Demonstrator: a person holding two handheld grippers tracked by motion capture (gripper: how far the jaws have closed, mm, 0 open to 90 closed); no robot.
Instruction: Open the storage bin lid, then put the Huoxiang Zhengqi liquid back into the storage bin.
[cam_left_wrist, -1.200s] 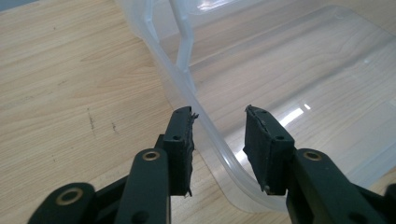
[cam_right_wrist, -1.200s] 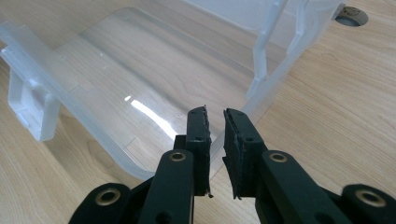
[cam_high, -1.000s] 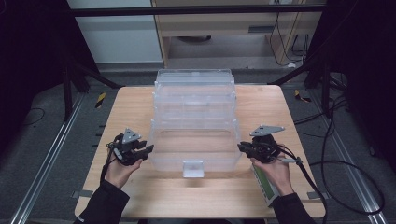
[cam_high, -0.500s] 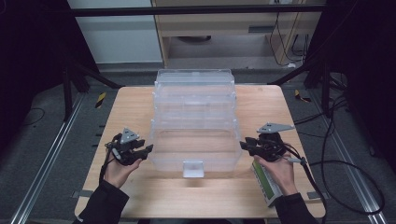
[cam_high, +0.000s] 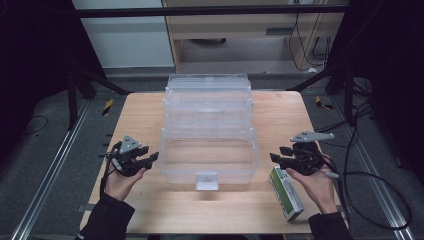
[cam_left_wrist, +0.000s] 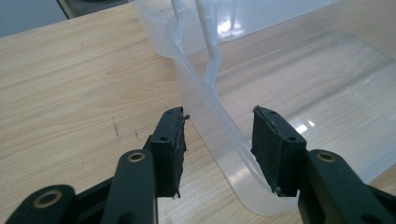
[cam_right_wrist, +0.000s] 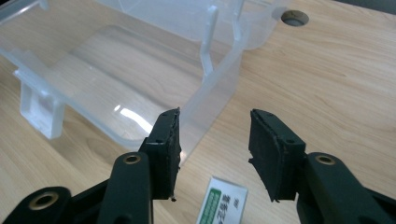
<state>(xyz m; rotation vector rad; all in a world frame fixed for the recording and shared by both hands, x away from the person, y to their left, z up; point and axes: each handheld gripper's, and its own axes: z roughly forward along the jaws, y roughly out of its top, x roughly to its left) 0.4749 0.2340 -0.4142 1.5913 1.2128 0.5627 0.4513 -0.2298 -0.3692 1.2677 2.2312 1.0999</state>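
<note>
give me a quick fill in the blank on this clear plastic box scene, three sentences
1. The clear plastic folding box stands on a table made of ____.
2. The green and white carton lies beside the ____ gripper.
3. The side wall of the box runs between the open jaws of the ____ gripper.

Missing words: wood; right; left

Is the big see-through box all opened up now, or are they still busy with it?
The clear box looks opened: its tiers stand stepped out on the table, front tray bare. Right now both grippers have just been opening. The left gripper has the tray's wall between its jaws, unpressed; the right gripper is beside the tray, holding nothing. Probably left: the small green-and-white box lies outside, by the right hand.
</note>
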